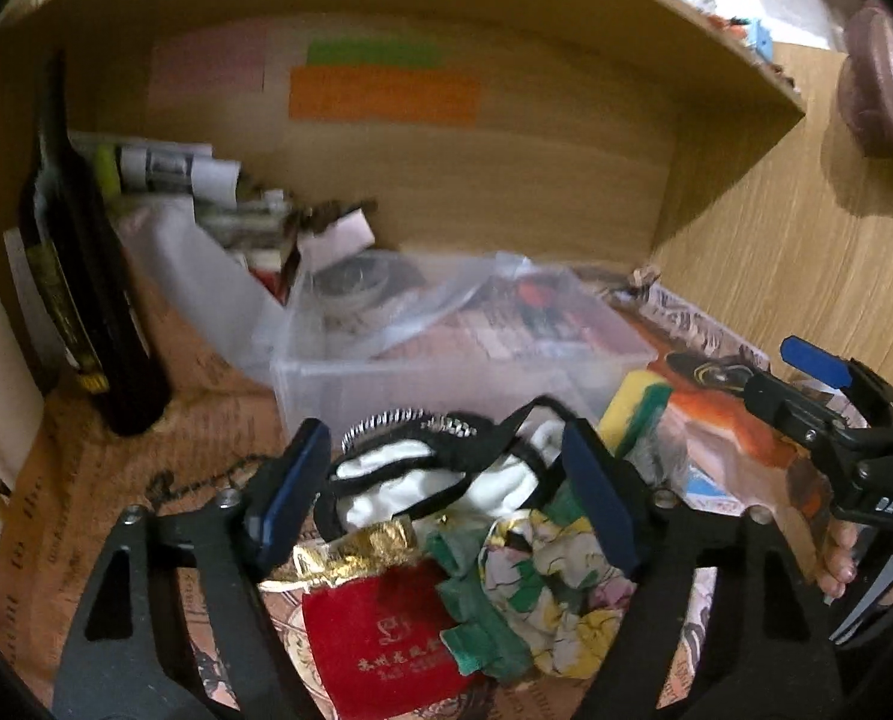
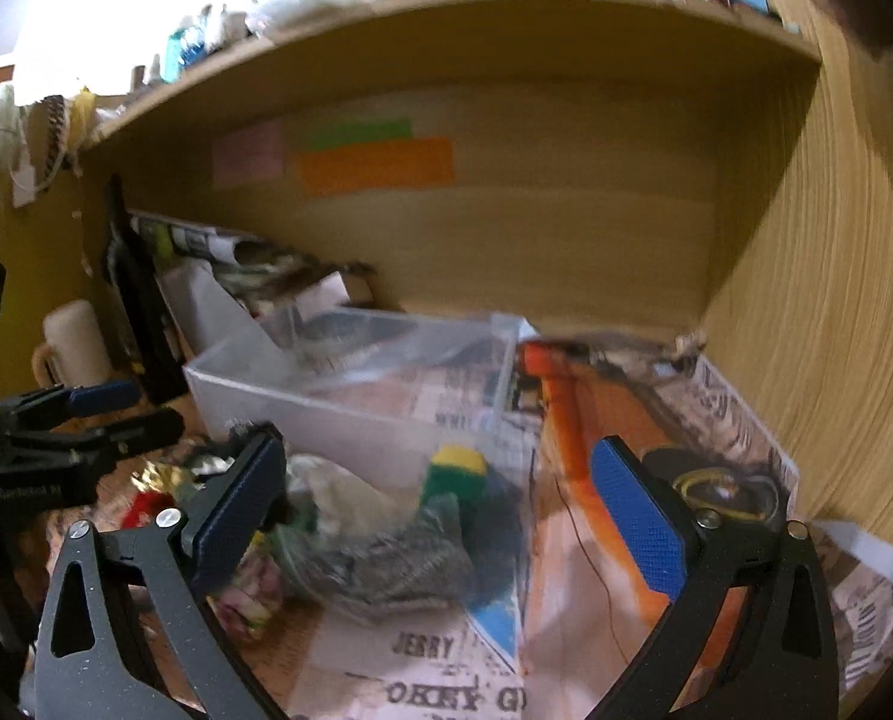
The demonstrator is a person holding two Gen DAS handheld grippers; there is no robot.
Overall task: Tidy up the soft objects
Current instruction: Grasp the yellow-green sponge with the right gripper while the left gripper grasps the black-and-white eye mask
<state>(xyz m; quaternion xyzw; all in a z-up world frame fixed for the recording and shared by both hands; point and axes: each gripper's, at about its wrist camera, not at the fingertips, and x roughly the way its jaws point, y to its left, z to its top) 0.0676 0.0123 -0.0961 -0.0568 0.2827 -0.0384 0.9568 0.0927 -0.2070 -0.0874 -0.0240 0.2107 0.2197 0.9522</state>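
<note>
While both tools hover over the cluttered newspaper-covered surface (image 2: 434, 678), the left hand-held gripper (image 1: 440, 498) has its blue-padded fingers (image 1: 596, 498) spread apart above a heap of soft things, clamped on nothing. Nearest its camera lies a red velvet pouch (image 1: 380, 630) with a gold foil bag (image 1: 350, 552) touching its upper edge, and just beside them a crumpled floral cloth (image 1: 560, 594) tangled with a green fabric piece (image 1: 476, 624). Just beyond, between the fingers, sits a white cloth with black straps (image 1: 440, 474), with a zipper edge at its far side.

The right hand-held gripper (image 2: 440, 504) is likewise spread wide and holds nothing. Between its fingers lies a clear plastic bag (image 2: 386, 540) with dark grey fabric inside, blurred, and a yellow-and-green sponge (image 2: 458, 468) at its far end, touching the front wall of a clear plastic bin (image 2: 356, 414). The bin stands behind both heaps, with printed paper showing through its walls.

Farther left stands a dark bottle (image 1: 80, 312), upright against the shelf side, with rolled papers (image 1: 164, 168) behind it. On the wooden back panel (image 1: 506, 168) sit pink (image 1: 206, 66), green (image 1: 374, 54) and orange sticky notes (image 1: 380, 93), near one another.
</note>
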